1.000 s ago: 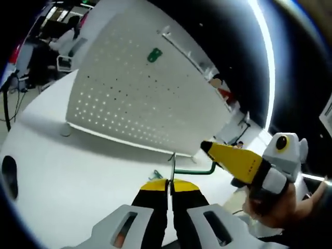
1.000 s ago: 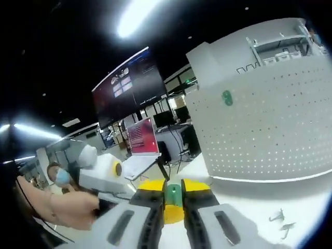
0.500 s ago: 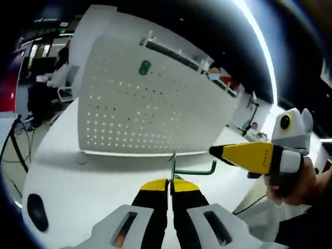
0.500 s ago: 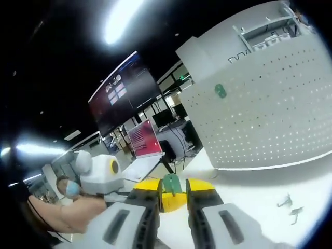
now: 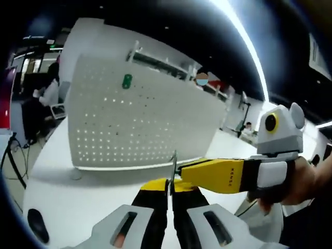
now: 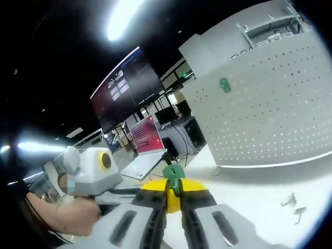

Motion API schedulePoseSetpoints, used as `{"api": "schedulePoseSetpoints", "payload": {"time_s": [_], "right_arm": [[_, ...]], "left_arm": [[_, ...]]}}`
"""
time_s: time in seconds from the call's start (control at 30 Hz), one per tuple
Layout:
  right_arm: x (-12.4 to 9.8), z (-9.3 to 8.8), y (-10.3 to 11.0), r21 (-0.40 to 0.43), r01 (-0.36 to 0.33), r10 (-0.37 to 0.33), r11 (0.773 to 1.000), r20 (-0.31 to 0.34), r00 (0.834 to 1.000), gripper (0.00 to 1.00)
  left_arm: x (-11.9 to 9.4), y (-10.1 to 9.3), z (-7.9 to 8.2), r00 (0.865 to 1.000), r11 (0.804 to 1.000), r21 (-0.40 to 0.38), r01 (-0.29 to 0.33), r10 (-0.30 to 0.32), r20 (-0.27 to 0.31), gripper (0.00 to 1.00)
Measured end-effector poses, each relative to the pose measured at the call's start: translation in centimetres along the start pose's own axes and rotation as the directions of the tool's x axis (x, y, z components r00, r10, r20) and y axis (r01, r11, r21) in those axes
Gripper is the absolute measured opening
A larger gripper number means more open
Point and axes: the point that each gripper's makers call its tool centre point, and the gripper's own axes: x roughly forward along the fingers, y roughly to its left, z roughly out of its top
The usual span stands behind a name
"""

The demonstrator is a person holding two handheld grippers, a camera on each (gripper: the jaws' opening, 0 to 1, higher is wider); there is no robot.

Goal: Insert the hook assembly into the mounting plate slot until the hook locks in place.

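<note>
Hook (image 6: 173, 173) pinched between right jaws

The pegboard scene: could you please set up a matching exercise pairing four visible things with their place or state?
Things:
1. green tag
2. green hook
3. loose metal hooks
4. left claw

Places or states:
A. lying on the white table
B. shut on a thin metal piece
C. gripped in the right claw
D. fixed high on the pegboard

Pairs: 1-D, 2-C, 3-A, 4-B
</note>
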Motion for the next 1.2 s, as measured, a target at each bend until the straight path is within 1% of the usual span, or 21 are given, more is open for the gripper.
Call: {"api": "schedulePoseSetpoints", "payload": {"time_s": [0.03,0.13,0.23,0.3,0.37,0.43,0.5,0.63,0.7,0.77,0.9,1.0,1.03,1.1,1.2], "right_arm": [[0.1,0.0,0.0,0.004,0.001,-0.001,1.0,0.006,1.0,0.03],[0.2,0.0,-0.3,-0.024,0.005,-0.005,1.0,0.001,1.0,0.02],[0.3,0.0,-0.4,0.001,-0.004,0.004,1.0,0.014,1.0,0.01],[0.3,-0.1,-0.2,-0.003,-0.003,0.003,1.0,0.016,1.0,0.01],[0.3,-0.1,-0.1,-0.036,0.005,-0.004,0.999,0.022,1.0,0.01],[0.4,-0.1,0.0,-0.038,0.009,-0.008,0.999,0.026,1.0,0.01],[0.6,-0.2,-0.1,-0.023,0.003,-0.002,1.0,0.019,1.0,0.0],[0.8,-0.7,0.2,-0.046,0.001,-0.002,0.999,-0.02,1.0,0.0],[1.0,-0.9,0.4,-0.067,0.0,-0.002,0.998,-0.032,0.999,0.0],[1.1,-1.0,0.5,-0.078,-0.002,-0.001,0.997,-0.035,0.999,0.0],[1.3,-1.2,0.6,-0.061,-0.018,0.015,0.998,-0.055,0.998,0.0],[1.3,-1.4,0.7,-0.059,-0.02,0.017,0.998,-0.061,0.998,0.0],[1.3,-1.4,0.8,-0.062,-0.02,0.016,0.998,-0.062,0.998,0.0],[1.3,-1.4,0.8,-0.039,-0.021,0.019,0.999,-0.063,0.998,0.0],[1.4,-1.3,0.8,-0.041,-0.018,0.015,0.999,-0.059,0.998,0.0]], "left_arm": [[0.0,0.1,-0.1,1.0,1.0,0.005,-0.003,0.003,-0.007,0.01],[0.2,0.1,-0.2,1.0,1.0,0.018,0.0,0.001,-0.015,0.01],[0.1,0.1,-0.2,1.0,1.0,0.015,-0.001,0.001,-0.012,0.01],[0.0,0.2,-0.3,1.0,1.0,0.014,-0.003,0.003,-0.012,0.01],[-0.1,0.2,-0.3,1.0,1.0,0.016,-0.003,0.003,-0.013,0.01],[-0.1,0.3,-0.3,1.0,1.0,0.013,-0.004,0.004,-0.01,0.01],[-0.3,0.4,-0.4,1.0,1.0,0.011,-0.007,0.007,-0.013,0.01],[-0.5,0.6,-0.9,1.0,1.0,0.0,-0.016,0.016,-0.023,0.01],[-0.7,0.7,-1.0,0.999,0.998,0.043,-0.037,0.038,-0.029,0.01],[-0.8,0.9,-1.1,0.999,0.998,0.045,-0.04,0.042,-0.031,0.02],[-1.3,1.2,-1.3,0.999,0.999,0.026,-0.029,0.03,-0.033,0.03],[-1.3,1.2,-1.5,0.999,0.998,0.058,-0.022,0.024,-0.042,0.03],[-1.3,1.2,-1.5,0.999,0.998,0.058,-0.021,0.023,-0.043,0.04],[-1.3,1.1,-1.5,0.999,0.998,0.058,-0.007,0.01,-0.043,0.07],[-1.2,1.0,-1.7,0.999,0.998,0.058,-0.003,0.005,-0.048,0.22]]}}
